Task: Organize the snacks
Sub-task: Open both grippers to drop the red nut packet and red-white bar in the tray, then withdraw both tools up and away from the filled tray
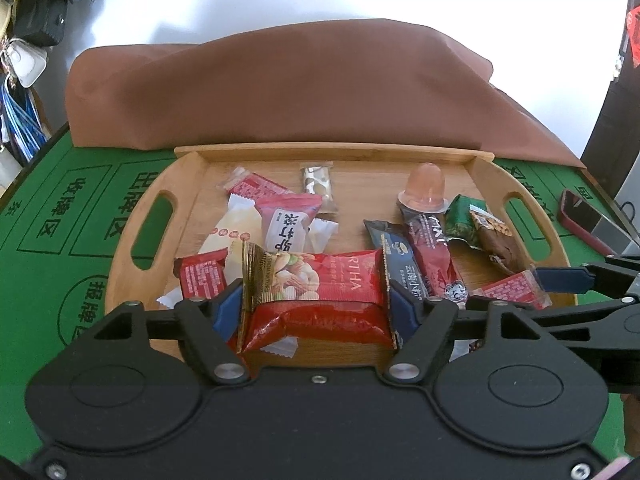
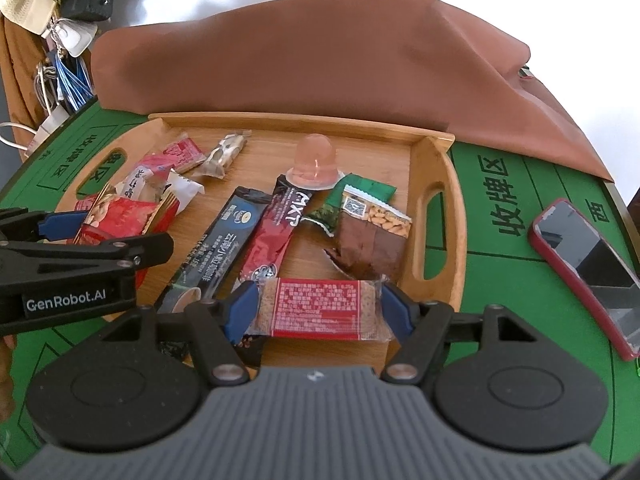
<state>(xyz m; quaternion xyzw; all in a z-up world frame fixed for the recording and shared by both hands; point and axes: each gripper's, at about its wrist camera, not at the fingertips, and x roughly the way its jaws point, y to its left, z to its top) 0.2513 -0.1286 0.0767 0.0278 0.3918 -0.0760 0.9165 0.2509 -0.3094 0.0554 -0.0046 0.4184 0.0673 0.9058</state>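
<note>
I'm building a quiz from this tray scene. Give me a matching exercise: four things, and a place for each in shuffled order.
1. red nut packet
2. red-labelled clear-wrapped bar
3. pink domed jelly cup
4. red-cased phone

a. on the green mat, off the wooden tray
b. between the left gripper fingers
c. upright on the tray
d. between the right gripper fingers

Pairs: 1-b, 2-d, 3-c, 4-a

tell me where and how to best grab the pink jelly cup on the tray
Grip the jelly cup by its domed body, just above the flat flange at its base, coming down from above with the fingers on its left and right sides. It stands dome up, so the flange probably sits too flat to pinch. The red coffee stick lies against its near side, so approaching from there looks crowded.
</note>
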